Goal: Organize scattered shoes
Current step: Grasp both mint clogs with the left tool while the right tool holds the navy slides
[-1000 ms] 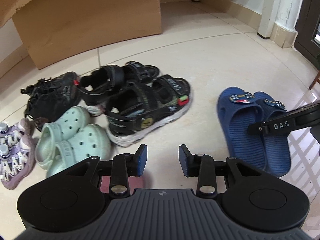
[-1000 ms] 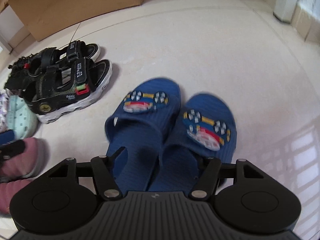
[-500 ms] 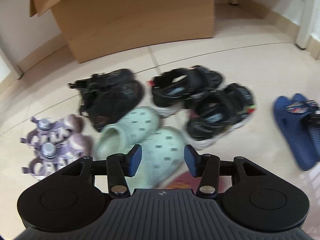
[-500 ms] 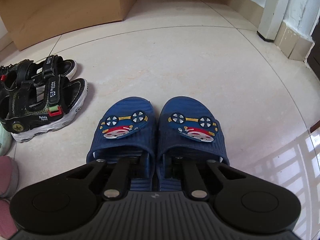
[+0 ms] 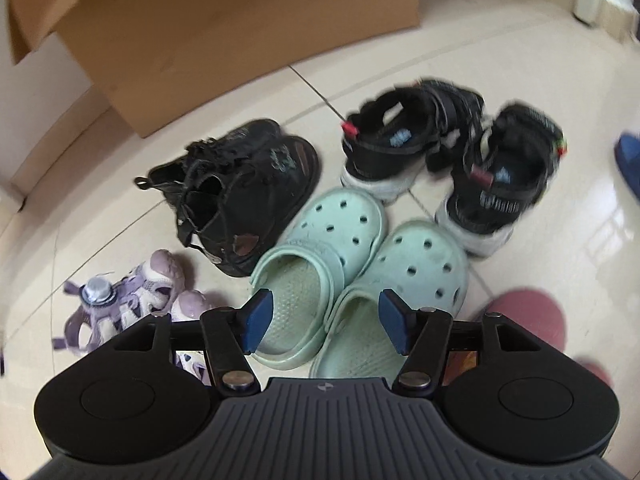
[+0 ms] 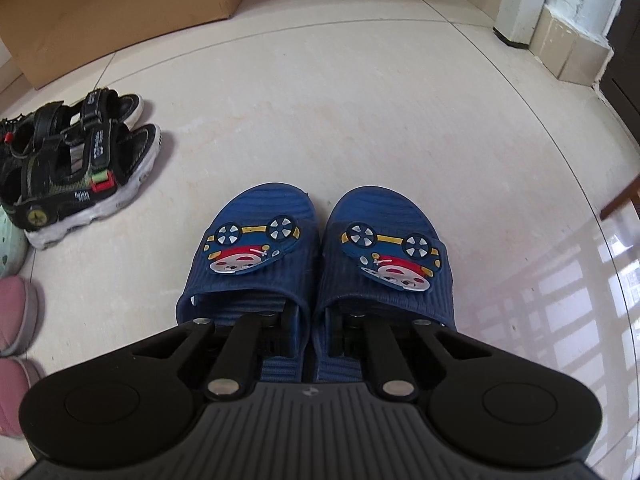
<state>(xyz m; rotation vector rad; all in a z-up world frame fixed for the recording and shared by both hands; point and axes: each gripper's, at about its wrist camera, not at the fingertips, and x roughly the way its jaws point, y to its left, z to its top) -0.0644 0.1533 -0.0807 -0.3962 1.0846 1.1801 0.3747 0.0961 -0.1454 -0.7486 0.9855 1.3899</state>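
Purple sandals (image 5: 132, 304) lie far left on the tiled floor, then black sneakers (image 5: 240, 188), mint clogs (image 5: 360, 264) and black sandals (image 5: 460, 160). The left gripper (image 5: 326, 320) hovers above the clogs, its jaws opening with nothing clamped. The right gripper (image 6: 314, 330) pinches the blue slippers' (image 6: 316, 264) touching inner straps together.

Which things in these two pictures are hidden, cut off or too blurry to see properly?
- Right hand-held gripper fingertips: right wrist view, tucked inside the blue slippers.
- Purple sandals: left wrist view, partly behind the left hand-held gripper.
- Pink slippers: right wrist view, cut off at the left edge.
- Black strap sandals: left wrist view, lettering blurred.
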